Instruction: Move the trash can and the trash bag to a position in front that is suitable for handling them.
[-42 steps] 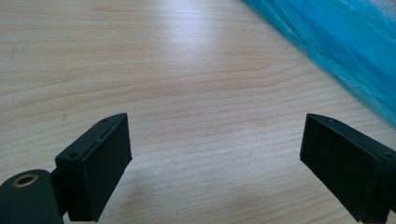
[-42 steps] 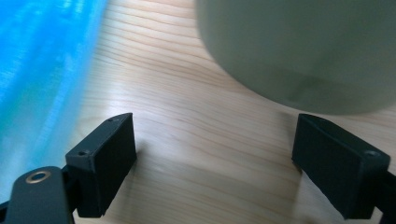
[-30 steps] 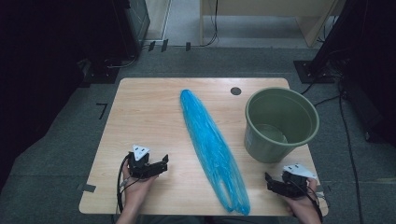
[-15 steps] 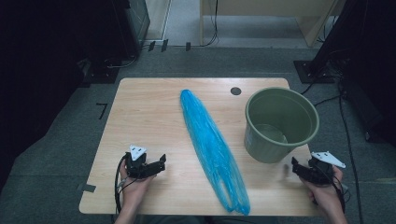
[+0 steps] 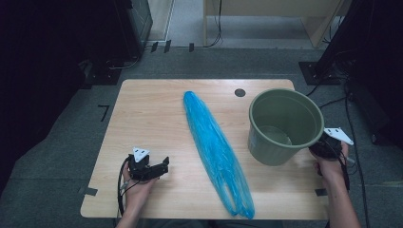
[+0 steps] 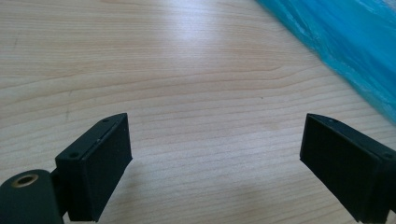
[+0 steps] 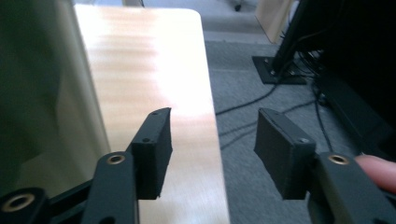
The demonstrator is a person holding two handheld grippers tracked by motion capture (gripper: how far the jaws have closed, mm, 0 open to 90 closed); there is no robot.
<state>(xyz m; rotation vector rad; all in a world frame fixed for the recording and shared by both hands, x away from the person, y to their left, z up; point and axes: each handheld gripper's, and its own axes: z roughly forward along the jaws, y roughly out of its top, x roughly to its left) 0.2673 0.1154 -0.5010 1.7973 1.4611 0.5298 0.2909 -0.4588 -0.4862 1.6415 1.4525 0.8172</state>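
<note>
- Since the earlier frames your right gripper [image 5: 327, 145] has swung out from the near table edge in front of the green bucket [image 5: 283, 124] to the bucket's right side, at the table's right edge. Its jaws have just been closing, with nothing between them.
- In the right gripper view the jaws stand part-way apart, over the table edge and the grey floor [image 7: 261, 140], with the bucket's wall close on the left of that view [image 7: 37, 93].
- Your left gripper [image 5: 159, 167] has stayed put: well left of the bucket, near the front of the wooden table [image 5: 147, 114], resting low with your left hand [image 5: 135, 187] behind it.
- Left gripper's jaws stand wide apart, empty, bare wood between them [image 6: 210, 154].
- The blue plastic bag [image 5: 216, 152] lies flat as a long twisted strip just left of the bucket, running from mid-table to the near edge, not touching the bucket. A corner of it shows at the upper right of the left gripper view [image 6: 345, 51].
- Bucket stands upright, mouth open, at the right end of the table.
- A small dark round hole [image 5: 240, 92] sits in the table just behind the bucket's left rim.
</note>
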